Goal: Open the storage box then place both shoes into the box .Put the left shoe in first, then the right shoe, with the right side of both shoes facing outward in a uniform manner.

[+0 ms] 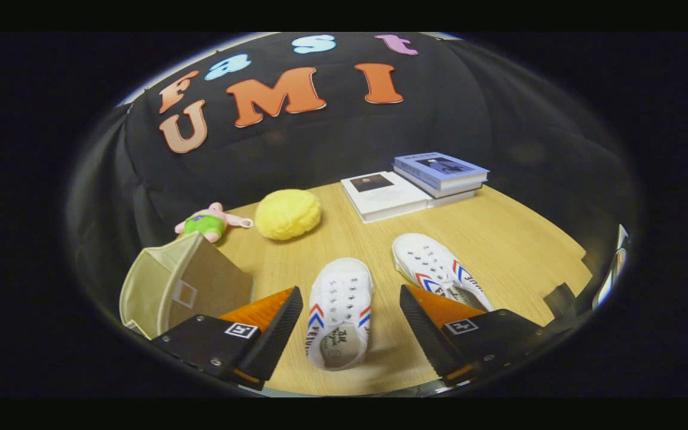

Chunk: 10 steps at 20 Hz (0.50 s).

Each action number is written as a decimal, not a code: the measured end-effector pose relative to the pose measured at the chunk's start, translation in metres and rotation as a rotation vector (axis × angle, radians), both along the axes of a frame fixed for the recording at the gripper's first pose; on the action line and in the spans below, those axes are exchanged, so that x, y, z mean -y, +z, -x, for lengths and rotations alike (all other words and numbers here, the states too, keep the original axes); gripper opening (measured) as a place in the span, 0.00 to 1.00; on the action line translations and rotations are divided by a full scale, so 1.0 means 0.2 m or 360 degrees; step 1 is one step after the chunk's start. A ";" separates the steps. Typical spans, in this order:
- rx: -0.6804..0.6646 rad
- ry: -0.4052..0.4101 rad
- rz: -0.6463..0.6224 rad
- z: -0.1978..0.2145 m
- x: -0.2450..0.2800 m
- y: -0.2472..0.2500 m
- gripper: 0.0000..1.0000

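Note:
Two white canvas shoes with red and blue stripes lie on the wooden table (499,239), toes pointing away. One shoe (339,310) rests between my fingers, below them on the table. The other shoe (439,272) lies to its right, partly behind my right finger (424,325). A beige fabric storage box (183,286) stands to the left, its opening turned to the left and its lid flap raised, just beyond my left finger (272,334). My gripper (350,331) is open and holds nothing.
A yellow sponge-like ball (288,214) and a small pink plush toy in green (208,222) sit beyond the box. Stacked books (415,185) lie at the table's far side. A dark clamp (559,298) sits at the right table edge.

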<state>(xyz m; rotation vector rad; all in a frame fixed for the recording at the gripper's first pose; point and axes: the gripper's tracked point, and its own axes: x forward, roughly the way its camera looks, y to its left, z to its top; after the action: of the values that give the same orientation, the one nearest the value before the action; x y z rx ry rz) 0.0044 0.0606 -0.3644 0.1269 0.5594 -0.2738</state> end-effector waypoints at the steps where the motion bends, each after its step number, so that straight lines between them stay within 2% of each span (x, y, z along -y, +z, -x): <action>1: -0.0036 -0.0003 0.0006 0.00 0.02 -0.05 0.94; 6: -0.0184 0.0016 0.0025 0.07 0.08 -0.22 0.84; 10: -0.0284 0.0060 -0.0021 0.08 0.04 -0.30 0.71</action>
<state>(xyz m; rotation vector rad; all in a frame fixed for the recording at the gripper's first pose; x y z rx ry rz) -0.0126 0.0533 -0.4239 0.1050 0.7403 -0.2461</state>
